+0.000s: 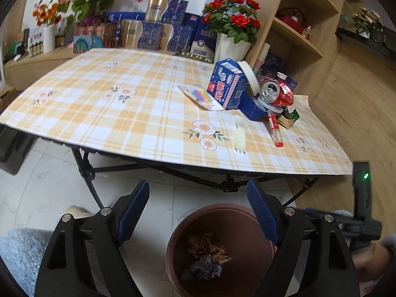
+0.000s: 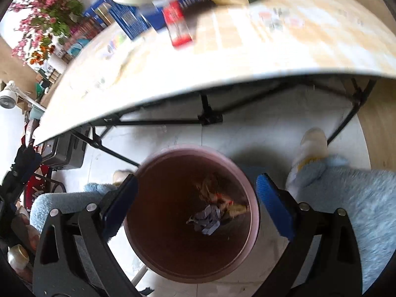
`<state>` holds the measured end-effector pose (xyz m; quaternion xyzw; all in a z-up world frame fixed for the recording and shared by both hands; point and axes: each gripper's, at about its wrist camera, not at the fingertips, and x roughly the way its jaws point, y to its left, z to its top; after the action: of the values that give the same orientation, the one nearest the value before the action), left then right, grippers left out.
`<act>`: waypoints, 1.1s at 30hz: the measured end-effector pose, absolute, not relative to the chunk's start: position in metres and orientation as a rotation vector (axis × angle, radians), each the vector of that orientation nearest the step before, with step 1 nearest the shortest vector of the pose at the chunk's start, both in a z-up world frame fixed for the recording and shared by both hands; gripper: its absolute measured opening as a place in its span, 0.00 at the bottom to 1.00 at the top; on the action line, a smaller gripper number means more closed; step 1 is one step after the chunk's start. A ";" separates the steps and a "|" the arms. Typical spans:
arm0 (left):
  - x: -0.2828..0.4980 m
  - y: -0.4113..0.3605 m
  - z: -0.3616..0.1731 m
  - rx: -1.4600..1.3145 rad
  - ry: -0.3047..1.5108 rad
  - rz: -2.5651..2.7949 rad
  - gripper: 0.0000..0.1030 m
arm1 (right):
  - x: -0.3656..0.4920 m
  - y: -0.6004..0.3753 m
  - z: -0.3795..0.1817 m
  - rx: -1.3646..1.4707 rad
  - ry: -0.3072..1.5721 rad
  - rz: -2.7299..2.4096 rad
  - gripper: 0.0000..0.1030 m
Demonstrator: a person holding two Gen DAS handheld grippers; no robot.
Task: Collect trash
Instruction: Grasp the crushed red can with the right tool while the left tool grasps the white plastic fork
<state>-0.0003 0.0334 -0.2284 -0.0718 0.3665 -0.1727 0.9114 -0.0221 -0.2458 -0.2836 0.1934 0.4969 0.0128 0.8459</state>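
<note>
I have both grippers above the floor in front of the table (image 1: 128, 113), and both are released with nothing between the pads. My left gripper (image 1: 198, 212) stands wide apart, and the rim of the brown waste bin (image 1: 173, 242) shows between its fingers, low in the view. My right gripper (image 2: 195, 205) is also spread wide and looks almost straight down into the same bin (image 2: 252, 198), so I see the bottom well. Inside the bin lie a crumpled grey-blue paper (image 2: 206, 219) and some crumpled brown and yellow wrappers (image 2: 215, 193); from the left wrist view the same brown wrappers (image 1: 206, 246) and the grey paper (image 1: 201, 267) are seen. The rest of the trash is on the table, gathered near its far right corner: a blue carton (image 1: 229, 84) with red and white print, a crushed red soda can (image 1: 276, 92) lying on its side just beside it, a roll of white tape (image 1: 250, 79) leaning between them, a clear tube with a red cap (image 1: 274, 130) pointing toward the near edge, a pale plastic fork (image 1: 240, 131), and a flat card with coloured stripes (image 1: 200, 96). A pot of red roses (image 1: 231, 17) stands behind this pile. The right wrist picture is blurred at the table, so I cannot tell its small things apart there. Light blue fluffy sleeves (image 2: 358, 198) of the person show at the sides.
</note>
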 end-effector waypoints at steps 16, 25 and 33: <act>0.019 0.031 -0.221 -0.155 0.746 -0.346 0.77 | 0.061 -0.268 -0.177 0.013 0.757 0.075 0.86; 0.036 0.032 -0.227 -0.140 0.764 -0.336 0.77 | 0.142 -0.255 -0.171 -0.079 0.704 0.042 0.71; 0.046 0.028 -0.232 -0.129 0.778 -0.346 0.77 | 0.178 -0.239 -0.184 -0.146 0.723 0.027 0.46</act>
<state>0.0455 0.0280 -0.2324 -0.0625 0.3772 -0.1677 0.9087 0.1776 -0.2385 -0.1844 -0.0712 0.3531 0.0130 0.9328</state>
